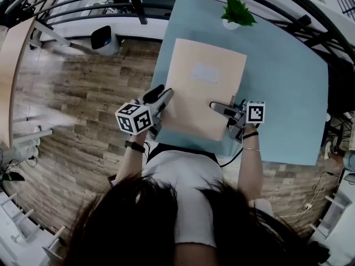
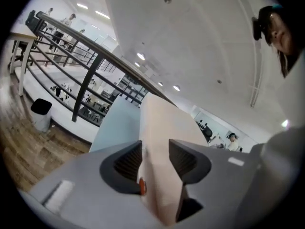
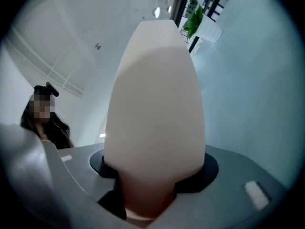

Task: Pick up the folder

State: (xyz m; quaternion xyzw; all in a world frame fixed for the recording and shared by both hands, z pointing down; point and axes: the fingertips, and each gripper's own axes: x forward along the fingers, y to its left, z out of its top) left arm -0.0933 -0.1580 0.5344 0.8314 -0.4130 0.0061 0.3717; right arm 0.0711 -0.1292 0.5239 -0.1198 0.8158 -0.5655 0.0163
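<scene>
A beige folder (image 1: 202, 93) with a pale label hangs just over the light blue table (image 1: 288, 82), held at its two near corners. My left gripper (image 1: 162, 97) is shut on the near left corner, my right gripper (image 1: 220, 107) on the near right one. In the left gripper view the folder (image 2: 159, 128) runs edge-on between the dark pads of the left gripper (image 2: 156, 159). The folder (image 3: 157, 94) bulges wide in the right gripper view and fills the gap of the right gripper (image 3: 155, 168).
A small potted plant (image 1: 237, 13) stands at the table's far edge. A dark bin (image 1: 104, 39) sits on the wood floor at the left, below a black railing (image 1: 83, 4). A wooden desk (image 1: 11, 65) lies at the far left.
</scene>
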